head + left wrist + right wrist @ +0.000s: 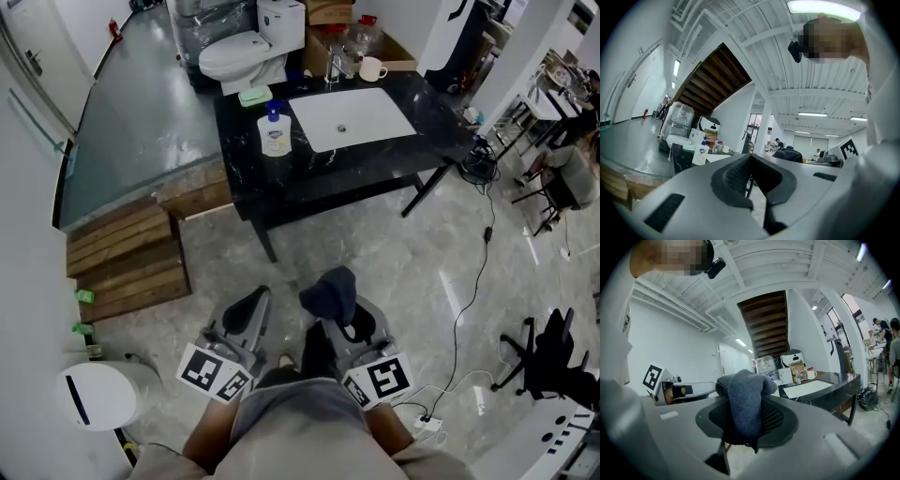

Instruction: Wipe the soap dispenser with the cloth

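Above a grey floor (375,272), the left gripper (249,311) is closed and empty; the right gripper (345,317) clamps a dark cloth (330,291), well apart from the soap dispenser (274,131) on the counter (309,183).

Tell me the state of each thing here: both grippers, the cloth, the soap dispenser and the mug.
left gripper: shut, nothing between the jaws.
right gripper: shut on the cloth.
cloth: bunched, pinched in the right gripper's jaws.
soap dispenser: upright on the black counter, untouched.
mug: upright beyond the sink.
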{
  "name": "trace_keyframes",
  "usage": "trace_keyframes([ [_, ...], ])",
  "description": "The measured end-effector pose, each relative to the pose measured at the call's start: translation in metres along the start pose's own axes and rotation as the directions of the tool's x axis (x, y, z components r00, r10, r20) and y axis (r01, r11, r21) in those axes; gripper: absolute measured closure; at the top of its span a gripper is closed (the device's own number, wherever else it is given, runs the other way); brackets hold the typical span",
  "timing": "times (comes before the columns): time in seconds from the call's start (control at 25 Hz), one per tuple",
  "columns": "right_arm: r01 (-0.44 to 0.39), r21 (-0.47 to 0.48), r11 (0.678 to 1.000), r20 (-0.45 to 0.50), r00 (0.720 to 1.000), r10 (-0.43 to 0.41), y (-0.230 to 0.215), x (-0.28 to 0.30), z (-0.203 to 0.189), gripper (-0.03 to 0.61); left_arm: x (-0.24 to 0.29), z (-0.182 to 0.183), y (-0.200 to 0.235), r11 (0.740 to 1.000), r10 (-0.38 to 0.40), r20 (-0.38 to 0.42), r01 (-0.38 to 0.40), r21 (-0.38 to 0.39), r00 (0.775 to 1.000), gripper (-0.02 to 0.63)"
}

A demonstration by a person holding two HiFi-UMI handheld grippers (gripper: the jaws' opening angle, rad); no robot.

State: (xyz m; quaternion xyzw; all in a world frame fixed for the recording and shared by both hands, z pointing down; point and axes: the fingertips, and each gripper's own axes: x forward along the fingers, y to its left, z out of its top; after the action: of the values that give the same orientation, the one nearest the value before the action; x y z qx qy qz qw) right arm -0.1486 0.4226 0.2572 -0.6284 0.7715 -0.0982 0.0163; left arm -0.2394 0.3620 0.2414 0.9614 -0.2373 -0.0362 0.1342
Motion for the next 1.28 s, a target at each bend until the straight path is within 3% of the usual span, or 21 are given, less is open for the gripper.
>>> trace_keyframes([
  [0.68, -0.104, 0.047, 0.993, -0.017, 0.994, 0.105, -0.143, 0.096, 0.029, 0.459, 0.173, 0.001, 0.049, 0.995, 0.098, -0.045, -0.099, -0.028, 0.994, 0.607],
  [0.96, -0.172, 0.029, 0.985, 0.002, 0.985, 0.172, -0.170, 0.108, 0.045, 0.459, 0.204, 0.011, 0.051, 0.988, 0.154, -0.027, -0.154, -0.016, 0.988, 0.607],
  [1.28, -0.192, 0.040, 0.981, 0.045, 0.981, 0.190, -0.187, 0.118, 0.057, 0.459, 0.216, 0.018, 0.055, 0.983, 0.183, -0.028, -0.183, 0.008, 0.983, 0.607],
])
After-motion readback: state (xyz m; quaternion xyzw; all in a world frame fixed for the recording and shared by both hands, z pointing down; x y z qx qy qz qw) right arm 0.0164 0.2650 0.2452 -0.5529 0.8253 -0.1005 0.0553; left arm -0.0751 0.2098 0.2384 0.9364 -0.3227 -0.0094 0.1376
